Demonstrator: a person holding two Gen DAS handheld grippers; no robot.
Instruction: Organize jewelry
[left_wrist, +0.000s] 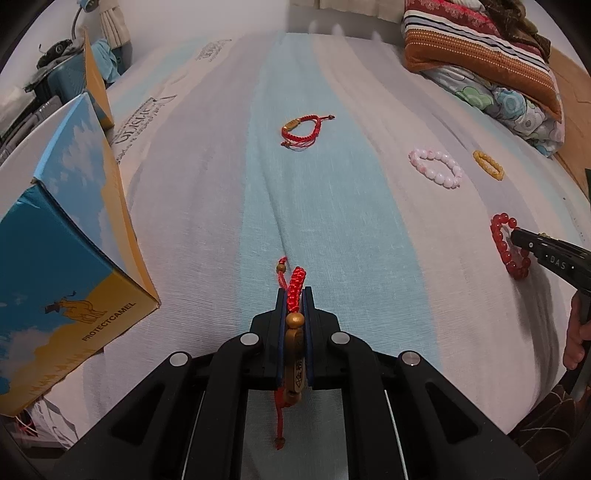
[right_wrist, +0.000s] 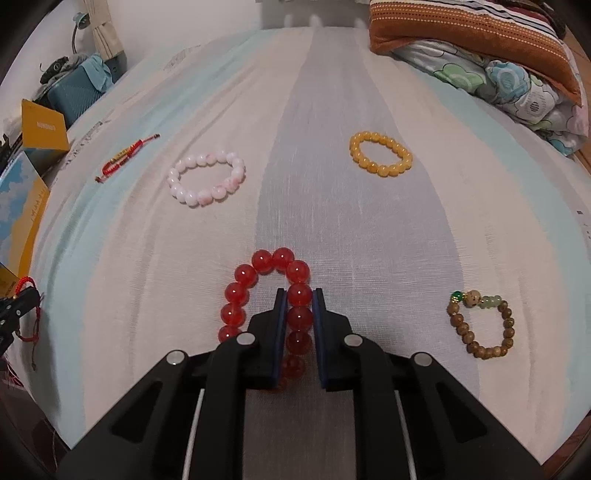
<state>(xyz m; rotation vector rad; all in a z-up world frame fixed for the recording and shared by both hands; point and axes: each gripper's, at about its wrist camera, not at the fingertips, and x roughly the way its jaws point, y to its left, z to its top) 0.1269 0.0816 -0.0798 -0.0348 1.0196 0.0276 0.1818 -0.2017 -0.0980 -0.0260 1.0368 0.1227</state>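
Observation:
My left gripper (left_wrist: 294, 295) is shut on a red braided cord bracelet (left_wrist: 293, 325) with a gold charm, held just above the striped bedsheet; its cords hang down. My right gripper (right_wrist: 299, 295) is shut on a red bead bracelet (right_wrist: 266, 291) that rests on the sheet; it also shows in the left wrist view (left_wrist: 509, 243) with the right gripper (left_wrist: 517, 236) on it. Loose on the sheet lie a second red cord bracelet (left_wrist: 301, 133), a pink bead bracelet (right_wrist: 207, 181), a yellow bead bracelet (right_wrist: 380, 155) and a brown wooden bead bracelet (right_wrist: 480, 325).
A blue and yellow cardboard box (left_wrist: 70, 236) with its lid up stands at the left edge of the bed. Folded striped and floral blankets (left_wrist: 487, 59) lie at the far right. A suitcase and clutter (right_wrist: 74, 85) stand beyond the bed at far left.

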